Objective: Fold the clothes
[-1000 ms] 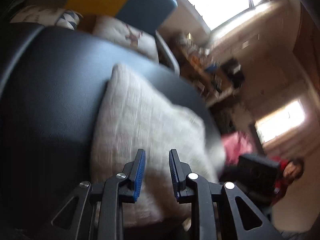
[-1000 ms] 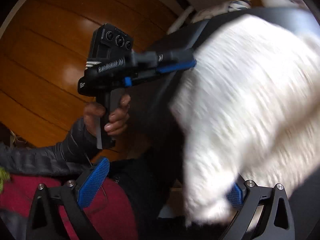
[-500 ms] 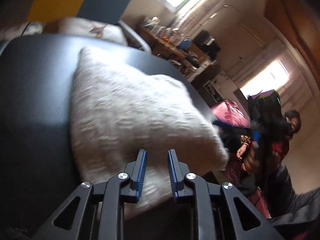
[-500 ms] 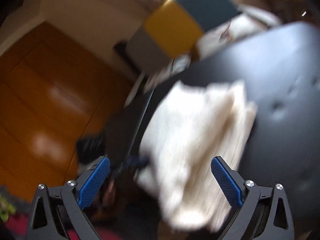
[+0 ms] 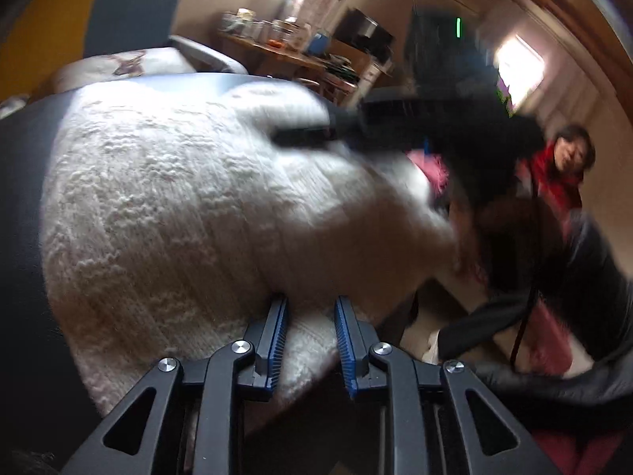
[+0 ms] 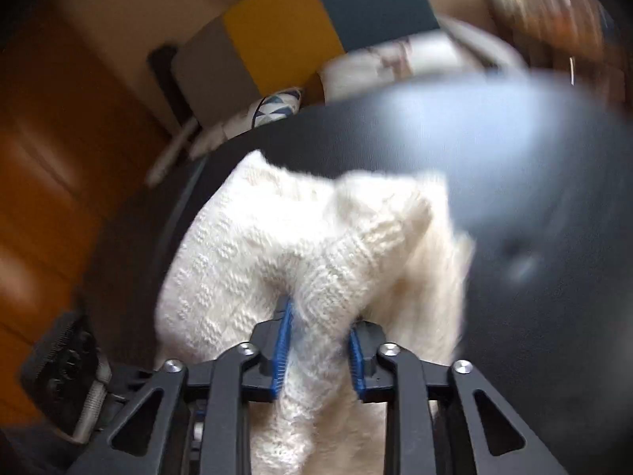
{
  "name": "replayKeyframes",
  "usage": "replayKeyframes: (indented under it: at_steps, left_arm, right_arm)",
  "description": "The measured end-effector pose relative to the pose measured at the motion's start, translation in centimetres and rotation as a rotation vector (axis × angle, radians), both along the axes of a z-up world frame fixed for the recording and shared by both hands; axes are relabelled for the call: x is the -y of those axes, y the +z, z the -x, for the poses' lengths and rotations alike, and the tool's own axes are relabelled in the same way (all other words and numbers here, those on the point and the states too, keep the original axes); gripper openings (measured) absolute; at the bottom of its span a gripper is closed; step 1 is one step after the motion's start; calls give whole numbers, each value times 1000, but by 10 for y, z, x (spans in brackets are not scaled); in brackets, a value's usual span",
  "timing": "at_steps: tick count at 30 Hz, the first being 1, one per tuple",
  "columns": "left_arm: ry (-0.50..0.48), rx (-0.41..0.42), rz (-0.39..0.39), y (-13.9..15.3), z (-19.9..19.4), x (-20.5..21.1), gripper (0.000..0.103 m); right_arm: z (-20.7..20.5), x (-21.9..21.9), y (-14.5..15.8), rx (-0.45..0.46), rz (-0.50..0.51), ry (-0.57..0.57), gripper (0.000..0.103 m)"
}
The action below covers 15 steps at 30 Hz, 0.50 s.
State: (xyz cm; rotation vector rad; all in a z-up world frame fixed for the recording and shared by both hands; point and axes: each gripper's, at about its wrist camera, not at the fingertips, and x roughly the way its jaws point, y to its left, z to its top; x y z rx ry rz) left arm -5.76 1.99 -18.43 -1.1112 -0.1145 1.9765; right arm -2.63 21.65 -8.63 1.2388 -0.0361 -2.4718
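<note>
A white knit sweater (image 5: 178, 206) lies folded in a thick bundle on a black leather surface (image 5: 19, 237). My left gripper (image 5: 310, 336) is at the bundle's near edge, its jaws narrow with knit fabric between the blue pads. In the right wrist view the same sweater (image 6: 245, 261) bunches up, and my right gripper (image 6: 319, 342) is shut on a fold of it. The right gripper's dark blurred body (image 5: 399, 126) shows over the sweater's far side in the left wrist view. The left gripper's body (image 6: 59, 372) shows at the lower left of the right wrist view.
A person in red (image 5: 558, 182) is at the right, beside pink cloth (image 5: 433, 166). A cluttered table (image 5: 285, 47) stands behind. Patterned cushions (image 6: 391, 63) and a yellow and teal chair back (image 6: 316, 16) lie past the leather surface. A wooden floor (image 6: 47, 182) is at the left.
My right gripper went from wide open to shut on a fold of the sweater. The left gripper moved in close to the sweater's near edge, with its jaw gap unchanged.
</note>
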Motion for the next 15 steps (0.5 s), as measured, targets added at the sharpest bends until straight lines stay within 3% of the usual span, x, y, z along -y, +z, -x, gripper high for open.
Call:
replayKeyframes:
  at_steps: [2,3,7,9,13,15]
  left_arm:
    - [-41,14,1,0,-2,-1,23]
    - [-62,8,18,-1,-4,-2,23]
    - [-108,24,31,6,-5,-4,23]
    - [-108,53,-6,15,-1,-1,21]
    - [-67,28,-134,42,10,7,22]
    - [-27,-3,-137,49,18,4,22]
  right_arm:
    - [-3,10,18,-113,-218,20,20]
    - [3,9,14,-120,-298,16,12]
    - [36,-23,-30,74,-181,-18,9]
    - [35,-34,-42,74,-103,-34,9]
    - [38,-51,-47,77,-6,-57,10]
    - [55,-41,-55,79,10,-54,10]
